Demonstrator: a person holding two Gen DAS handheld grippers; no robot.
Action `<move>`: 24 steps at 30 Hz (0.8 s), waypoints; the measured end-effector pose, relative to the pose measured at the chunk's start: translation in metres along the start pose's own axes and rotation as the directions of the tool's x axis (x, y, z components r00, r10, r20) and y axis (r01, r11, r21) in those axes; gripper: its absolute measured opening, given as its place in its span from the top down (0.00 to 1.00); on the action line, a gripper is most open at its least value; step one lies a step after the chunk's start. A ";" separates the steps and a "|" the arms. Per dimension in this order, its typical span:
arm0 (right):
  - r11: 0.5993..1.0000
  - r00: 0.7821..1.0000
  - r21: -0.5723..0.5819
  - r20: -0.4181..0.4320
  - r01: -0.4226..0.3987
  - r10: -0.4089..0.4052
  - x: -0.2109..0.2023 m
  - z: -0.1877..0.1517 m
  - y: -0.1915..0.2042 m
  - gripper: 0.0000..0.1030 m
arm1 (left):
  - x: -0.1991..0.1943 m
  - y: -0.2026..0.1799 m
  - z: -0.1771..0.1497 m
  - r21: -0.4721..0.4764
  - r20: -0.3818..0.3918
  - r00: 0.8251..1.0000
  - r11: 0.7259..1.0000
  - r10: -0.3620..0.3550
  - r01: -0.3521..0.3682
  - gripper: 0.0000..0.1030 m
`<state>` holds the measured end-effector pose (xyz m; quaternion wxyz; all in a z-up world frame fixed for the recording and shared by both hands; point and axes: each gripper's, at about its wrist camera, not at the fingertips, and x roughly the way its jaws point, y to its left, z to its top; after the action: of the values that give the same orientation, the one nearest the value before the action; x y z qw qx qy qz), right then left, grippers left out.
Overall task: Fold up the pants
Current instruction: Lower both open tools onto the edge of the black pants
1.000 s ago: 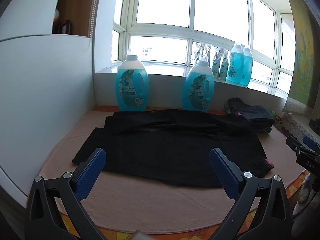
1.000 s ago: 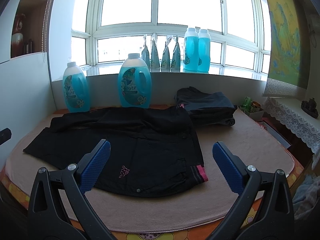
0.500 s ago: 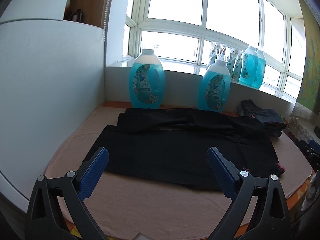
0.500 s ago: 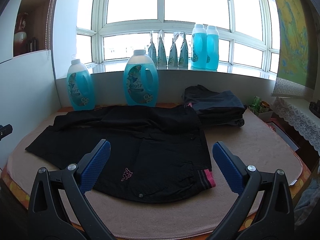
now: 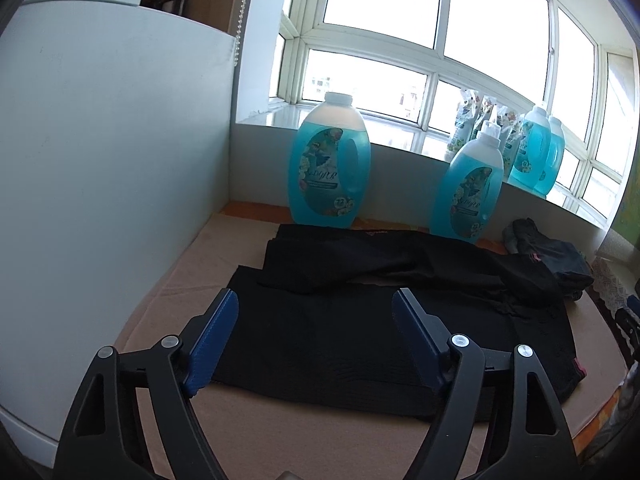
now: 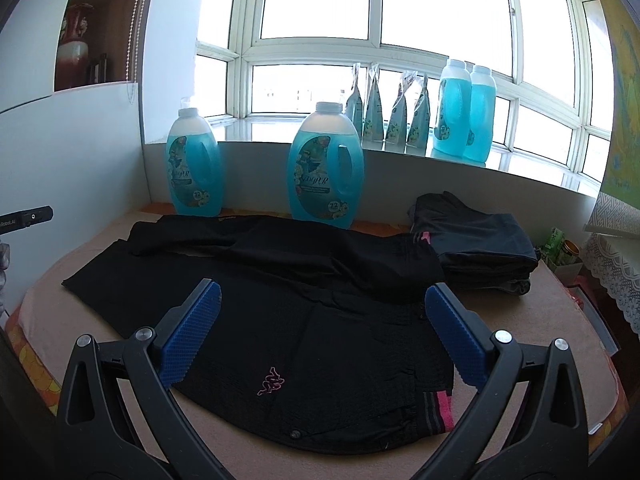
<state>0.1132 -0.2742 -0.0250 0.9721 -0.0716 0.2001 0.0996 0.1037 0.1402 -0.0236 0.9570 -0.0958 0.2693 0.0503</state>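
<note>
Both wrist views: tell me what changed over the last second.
Both grippers advanced toward the black pants: the left gripper swung toward the leg end, the right gripper closed in over the waistband end. Nothing was grasped or released. Both sets of jaws stayed wide open; the pants, blue bottles and folded clothes pile lay unmoved.

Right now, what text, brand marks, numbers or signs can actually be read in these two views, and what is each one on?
"72": label of the near blue detergent bottle, and of the left bottle.
Script brand word on both labels: too stylised to read surely.
Pink figure logo, no letters: on the black pants.
"Robot.AI", partly cut off: black device at the left edge.
Windowsill pouches: print too small.
</note>
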 end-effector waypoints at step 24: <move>0.981 0.982 -0.142 -0.152 -0.135 0.114 0.174 0.082 -0.018 0.00 | 0.172 0.033 0.093 0.021 -0.193 0.978 0.997 0.079 -0.077 0.38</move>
<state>0.3042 -0.2479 -0.0185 0.9387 -0.1395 0.2654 0.1699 0.2916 0.1993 -0.0415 0.9241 -0.0830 0.3650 0.0764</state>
